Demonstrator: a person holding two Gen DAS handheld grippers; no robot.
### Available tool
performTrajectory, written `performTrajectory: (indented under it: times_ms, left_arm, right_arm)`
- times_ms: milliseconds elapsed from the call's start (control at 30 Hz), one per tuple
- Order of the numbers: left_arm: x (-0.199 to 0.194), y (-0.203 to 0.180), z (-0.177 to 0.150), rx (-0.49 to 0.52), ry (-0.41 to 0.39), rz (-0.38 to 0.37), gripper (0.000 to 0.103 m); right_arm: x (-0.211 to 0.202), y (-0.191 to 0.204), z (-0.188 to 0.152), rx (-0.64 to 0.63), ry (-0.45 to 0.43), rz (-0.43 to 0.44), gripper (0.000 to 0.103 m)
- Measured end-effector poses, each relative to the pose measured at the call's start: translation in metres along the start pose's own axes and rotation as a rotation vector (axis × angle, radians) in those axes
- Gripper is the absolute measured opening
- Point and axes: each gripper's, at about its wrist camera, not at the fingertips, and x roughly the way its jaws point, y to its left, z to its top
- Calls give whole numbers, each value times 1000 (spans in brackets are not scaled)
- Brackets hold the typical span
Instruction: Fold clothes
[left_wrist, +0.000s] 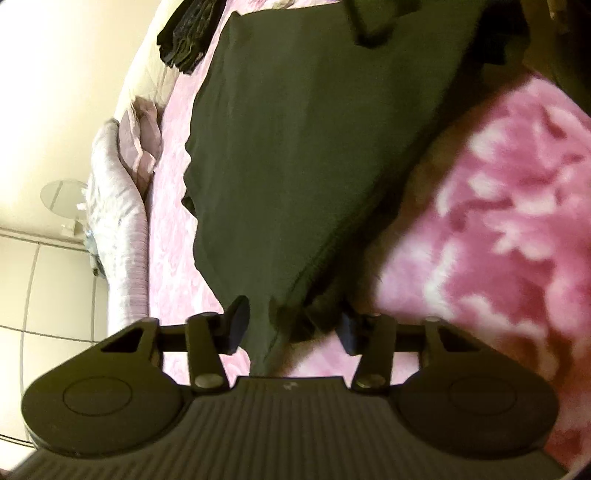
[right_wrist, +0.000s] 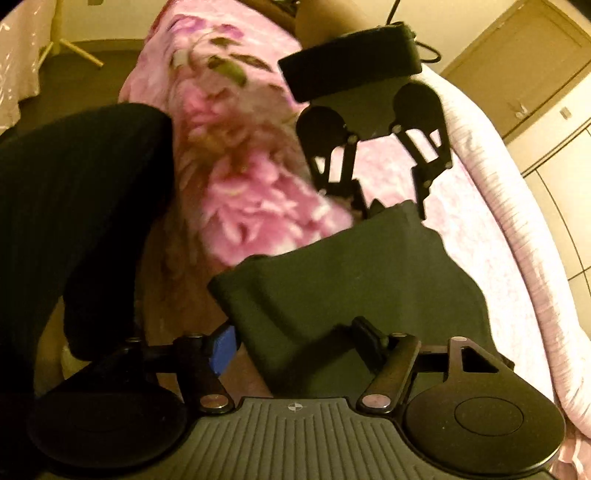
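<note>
Grippers angle down over a dark green garment (left_wrist: 295, 147) spread on the pink bedspread (left_wrist: 173, 229). Left gripper (left_wrist: 291, 328) straddles one corner, jaws apart, fabric between them. Right gripper (right_wrist: 299, 343) straddles the opposite edge, jaws spread. Only the right view shows the left gripper (right_wrist: 391, 206); only the left shows dark clothes (left_wrist: 184, 40) beyond.

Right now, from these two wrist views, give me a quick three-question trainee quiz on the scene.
1. True or false: the green garment lies on the floor.
2. What sits between the left gripper fingers? A) garment corner B) pillow C) nothing
3. What colour is the clothes pile near the far edge of the bed?
Key: 1 false, it lies on the bed; 2 A; 3 black.
</note>
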Motion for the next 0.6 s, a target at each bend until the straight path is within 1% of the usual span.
performTrajectory:
  times_ms: [33,67,100,133,167,267,333,433,500,600]
  left_arm:
    - [2,1,2,12,8,-8,14]
    - [3,2,3,21,16,-16,12]
    - [3,5,5,23,24,-26,10]
    - [3,8,6,25,31,-35,9]
    - [2,11,8,22,37,-43,9]
    - [-7,35,13,-33,46,-55,8]
    - [-12,54,18,-54,54,-58,8]
    - [-14,92,34,-75,67,-62,8]
    - [-13,119,48,-87,68,-57,8]
    - [0,161,79,-72,59,-28,8]
  right_arm:
    - [0,-1,1,4,-8,0,52]
    - [-1,-2,1,8,-16,0,45]
    - [-2,-1,1,8,-24,1,30]
    - [-4,-1,1,7,-33,2,18]
    - [-7,-1,1,10,-46,-8,9]
    - [-26,-11,-3,64,-114,-19,8]
    - [-45,-23,-10,128,-169,-37,7]
    - [-75,-48,-24,260,-249,-95,7]
    - [-95,-66,-38,353,-292,-139,7]
    - [-117,-86,-72,467,-326,-200,7]
